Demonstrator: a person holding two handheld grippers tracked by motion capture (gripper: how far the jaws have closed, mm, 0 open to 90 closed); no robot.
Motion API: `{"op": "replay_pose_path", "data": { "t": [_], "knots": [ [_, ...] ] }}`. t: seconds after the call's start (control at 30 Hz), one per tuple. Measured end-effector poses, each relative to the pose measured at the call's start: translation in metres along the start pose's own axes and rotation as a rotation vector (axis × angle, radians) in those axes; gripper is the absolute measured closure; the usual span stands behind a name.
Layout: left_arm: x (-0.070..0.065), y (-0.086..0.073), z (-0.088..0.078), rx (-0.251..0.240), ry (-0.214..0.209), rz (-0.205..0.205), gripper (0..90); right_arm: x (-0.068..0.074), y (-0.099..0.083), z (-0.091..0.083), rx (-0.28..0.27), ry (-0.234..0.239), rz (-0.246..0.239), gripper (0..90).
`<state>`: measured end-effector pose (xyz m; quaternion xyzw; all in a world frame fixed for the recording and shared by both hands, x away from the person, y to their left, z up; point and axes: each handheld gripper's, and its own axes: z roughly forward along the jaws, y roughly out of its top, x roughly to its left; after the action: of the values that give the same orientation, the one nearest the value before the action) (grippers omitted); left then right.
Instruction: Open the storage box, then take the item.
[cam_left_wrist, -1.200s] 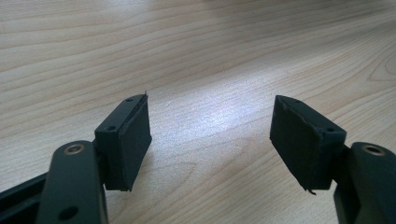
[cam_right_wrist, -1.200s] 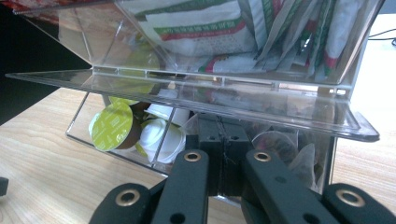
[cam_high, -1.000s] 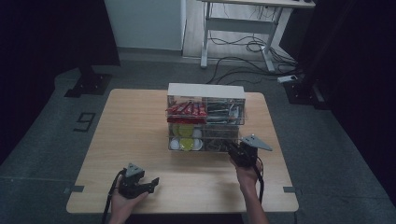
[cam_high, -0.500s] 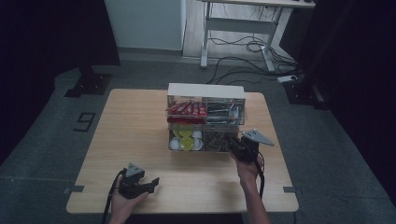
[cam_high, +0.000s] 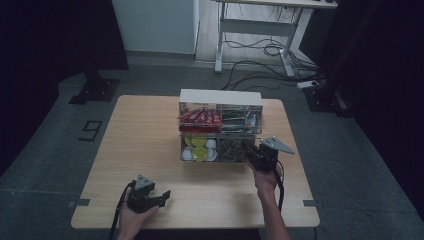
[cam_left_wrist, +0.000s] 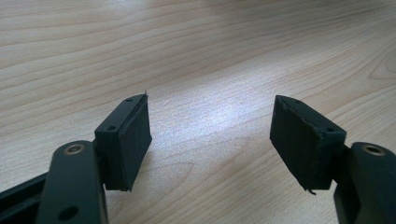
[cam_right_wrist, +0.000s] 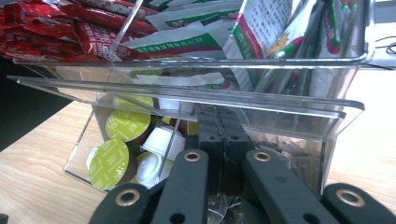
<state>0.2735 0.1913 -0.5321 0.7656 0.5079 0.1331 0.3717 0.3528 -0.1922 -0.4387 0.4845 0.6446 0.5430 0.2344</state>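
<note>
The right gripper had its jaws closed together, with nothing seen between them, and they reached into the lower right compartment of the clear organizer. Just left of the jaws, behind a divider, lay green and white capsules. Above them stood sachets. The left gripper hovered with jaws apart over the bare table, well apart from the organizer.

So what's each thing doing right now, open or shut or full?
Left gripper: open, nothing between its jaws, above bare table.
Right gripper: shut, jaws reaching into the clear organizer's lower right bin.
Clear organizer: upright, bins stocked.
Red packets: piled in the upper left bin.
Coffee pods: heaped in the lower left bin.
</note>
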Motion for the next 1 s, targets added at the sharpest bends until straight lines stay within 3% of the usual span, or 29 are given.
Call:
{"op": "replay_pose_path", "data": {
  "t": [0.37,0.6,0.83,1.0],
  "knots": [
    [-0.005,0.002,0.001,-0.008,0.009,0.017,29.2,-0.001,-0.001,0.0,-0.003,0.005,-0.009,88.2],
    [-0.007,0.008,-0.001,-0.041,0.038,0.018,29.3,-0.003,-0.001,-0.001,-0.01,0.02,-0.019,88.1],
    [-0.023,0.025,-0.001,-0.089,0.04,0.047,29.4,-0.006,-0.001,-0.002,-0.009,0.029,-0.022,88.1],
    [-0.032,0.032,0.005,-0.082,0.027,0.07,29.3,-0.007,-0.001,-0.003,-0.005,0.028,-0.022,88.1]
  ]
}}
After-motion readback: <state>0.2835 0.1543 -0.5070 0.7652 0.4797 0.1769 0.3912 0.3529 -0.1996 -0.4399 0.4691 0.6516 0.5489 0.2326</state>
